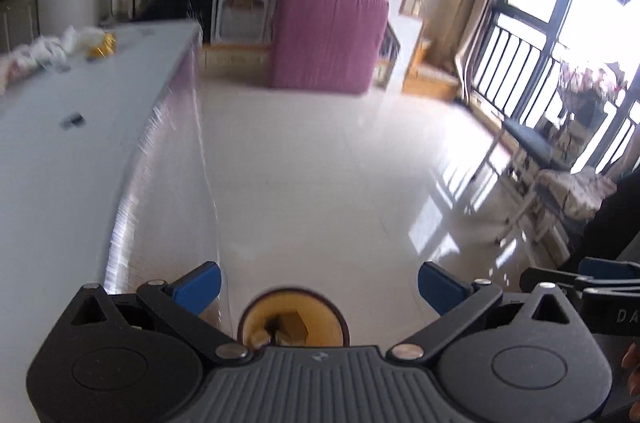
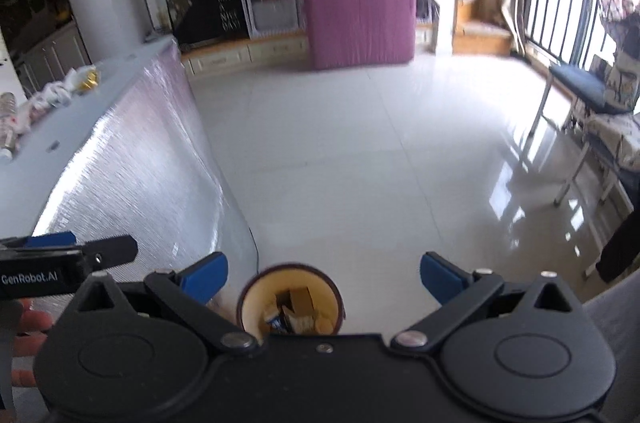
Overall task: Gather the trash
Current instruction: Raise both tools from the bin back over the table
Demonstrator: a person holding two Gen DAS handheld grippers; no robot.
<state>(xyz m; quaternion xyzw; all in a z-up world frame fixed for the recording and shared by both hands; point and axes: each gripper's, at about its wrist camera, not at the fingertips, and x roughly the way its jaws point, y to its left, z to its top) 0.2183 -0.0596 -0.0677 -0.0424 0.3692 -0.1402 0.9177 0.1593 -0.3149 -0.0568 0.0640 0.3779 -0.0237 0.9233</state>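
Note:
A round trash bin (image 1: pixel 294 317) with a dark rim and yellow inside stands on the floor below both grippers; it also shows in the right wrist view (image 2: pixel 290 297). Boxes and scraps lie inside it. My left gripper (image 1: pixel 320 289) is open and empty above the bin. My right gripper (image 2: pixel 324 277) is open and empty above it too. More trash lies far off on the table: crumpled white wrappers (image 1: pixel 48 49) and a gold wrapper (image 1: pixel 102 47), also in the right wrist view (image 2: pixel 86 81). A small dark scrap (image 1: pixel 73 120) lies nearer.
A long light-blue table (image 1: pixel 60 163) with a shiny skirt (image 2: pixel 132 159) runs along the left. A pink mattress (image 1: pixel 328 37) leans at the far end. Chairs (image 2: pixel 592 127) and a railed window (image 1: pixel 520 59) stand on the right. The white tile floor (image 2: pixel 360 143) lies between.

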